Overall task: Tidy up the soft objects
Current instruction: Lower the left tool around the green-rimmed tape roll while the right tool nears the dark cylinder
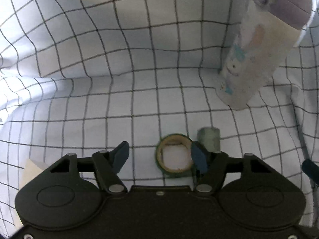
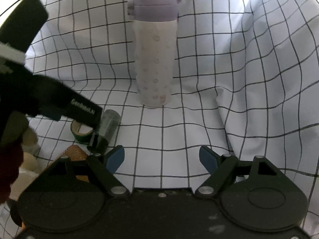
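On the rumpled white black-gridded cloth, a lilac-lidded white bottle stands; left gripper fingers spread around a green-edged cardboard tape roll, right gripper fingers spread, empty.

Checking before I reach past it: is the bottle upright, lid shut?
Upright, lid shut: the bottle stands on its base on the cloth, purple lid seated flat.

Left gripper hides part of the tape roll.

draped grid cloth: staged tabletop
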The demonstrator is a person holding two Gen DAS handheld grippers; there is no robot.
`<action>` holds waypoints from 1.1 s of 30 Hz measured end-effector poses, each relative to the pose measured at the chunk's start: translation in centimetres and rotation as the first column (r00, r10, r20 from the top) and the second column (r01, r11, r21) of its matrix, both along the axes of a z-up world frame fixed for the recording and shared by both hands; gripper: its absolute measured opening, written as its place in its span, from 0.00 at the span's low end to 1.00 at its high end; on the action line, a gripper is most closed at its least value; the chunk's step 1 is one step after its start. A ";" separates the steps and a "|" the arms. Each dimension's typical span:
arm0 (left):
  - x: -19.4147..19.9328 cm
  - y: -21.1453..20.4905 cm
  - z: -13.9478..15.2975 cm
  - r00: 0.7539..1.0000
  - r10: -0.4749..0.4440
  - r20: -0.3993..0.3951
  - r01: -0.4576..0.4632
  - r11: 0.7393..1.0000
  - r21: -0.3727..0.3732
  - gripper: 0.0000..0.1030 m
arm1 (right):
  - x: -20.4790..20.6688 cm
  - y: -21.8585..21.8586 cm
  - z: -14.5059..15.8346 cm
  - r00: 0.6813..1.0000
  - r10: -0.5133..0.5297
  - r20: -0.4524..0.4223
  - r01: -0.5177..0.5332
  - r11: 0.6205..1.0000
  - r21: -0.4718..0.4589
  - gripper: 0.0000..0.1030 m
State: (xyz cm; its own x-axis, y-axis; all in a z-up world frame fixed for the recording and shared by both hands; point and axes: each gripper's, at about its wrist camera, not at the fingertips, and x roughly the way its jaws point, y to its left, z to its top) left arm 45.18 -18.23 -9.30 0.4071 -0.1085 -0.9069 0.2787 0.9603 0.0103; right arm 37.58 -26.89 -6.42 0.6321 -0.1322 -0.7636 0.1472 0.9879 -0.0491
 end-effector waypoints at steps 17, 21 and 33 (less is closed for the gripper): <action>1.0 0.7 0.0 0.999 0.031 0.027 -0.034 0.989 0.146 0.57 | 0.1 0.7 0.2 0.999 0.051 -0.011 -0.051 0.999 -0.010 0.79; 2.5 2.7 0.3 0.993 0.103 0.056 -0.112 0.975 0.193 0.57 | 0.4 0.6 0.4 0.998 0.056 -0.013 -0.056 0.998 -0.009 0.79; 3.5 6.5 1.4 0.986 0.162 0.040 -0.165 0.980 0.114 0.58 | 3.3 2.5 -0.1 0.997 0.060 -0.049 -0.056 0.995 0.083 0.79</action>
